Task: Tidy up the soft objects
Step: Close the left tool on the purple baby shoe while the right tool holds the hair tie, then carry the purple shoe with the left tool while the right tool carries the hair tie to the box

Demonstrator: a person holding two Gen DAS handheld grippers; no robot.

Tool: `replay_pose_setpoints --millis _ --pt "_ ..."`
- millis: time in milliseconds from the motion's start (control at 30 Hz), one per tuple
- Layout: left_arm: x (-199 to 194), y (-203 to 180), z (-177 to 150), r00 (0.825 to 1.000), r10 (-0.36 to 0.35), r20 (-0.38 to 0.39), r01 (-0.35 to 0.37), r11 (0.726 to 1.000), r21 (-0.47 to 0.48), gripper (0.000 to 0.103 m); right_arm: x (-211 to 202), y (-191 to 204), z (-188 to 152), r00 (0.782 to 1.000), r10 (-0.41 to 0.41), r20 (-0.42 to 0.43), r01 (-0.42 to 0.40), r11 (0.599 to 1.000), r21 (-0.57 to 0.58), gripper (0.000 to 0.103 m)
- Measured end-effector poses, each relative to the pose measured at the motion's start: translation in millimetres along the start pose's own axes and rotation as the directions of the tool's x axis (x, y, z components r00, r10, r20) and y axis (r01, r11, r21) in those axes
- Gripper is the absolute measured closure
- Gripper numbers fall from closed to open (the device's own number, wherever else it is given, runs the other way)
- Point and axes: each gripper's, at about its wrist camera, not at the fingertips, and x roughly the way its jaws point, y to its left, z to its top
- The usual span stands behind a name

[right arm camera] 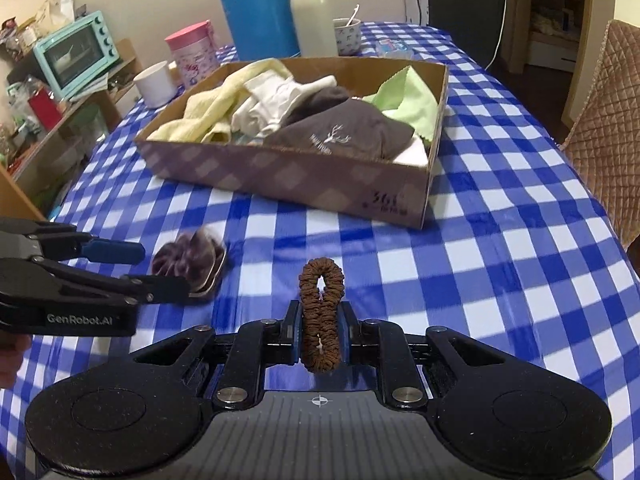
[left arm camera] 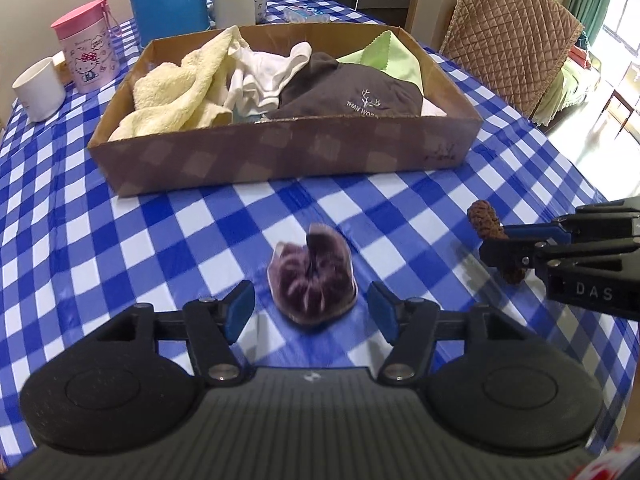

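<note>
Gripping the brown ruffled fabric scrunchie [right arm camera: 321, 312], right claw [right arm camera: 320, 328] clamped; left claw [left arm camera: 311, 312] spread around purple velvet scrunchie [left arm camera: 312, 276]; next, probably both into the brown cardboard box [left arm camera: 288, 152].

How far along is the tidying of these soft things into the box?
Done: the cardboard box already holds the yellow towel, white cloth, brown garment and green cloth. In hand: the right gripper clamps the brown scrunchie. Left: the purple scrunchie lies on the table between the open left gripper fingers.

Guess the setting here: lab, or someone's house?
Most likely a home dining area: a blue checked tablecloth covers the table, a teal toaster oven sits on a cluttered shelf, and a quilted chair cover shows beside it.
</note>
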Motion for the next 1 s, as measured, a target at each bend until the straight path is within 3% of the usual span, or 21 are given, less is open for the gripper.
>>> replay_pose_setpoints --millis 300,667,1000 --pt "21 -6 16 1.000 0.008 -0.009 -0.008 0.999 0.031 0.047 10 -9 7 1.000 -0.005 -0.003 0.005 1.000 0.021 0.084" --pt "26 -7 15 1.000 0.010 -0.001 -0.010 0.998 0.060 0.076 11 -12 8 1.000 -0.001 -0.009 0.002 1.000 0.028 0.084" --pt "9 1 12 0.998 0.050 0.038 -0.052 0.997 0.055 0.081 5 -6 10 1.000 0.014 0.010 -0.014 1.000 0.011 0.085"
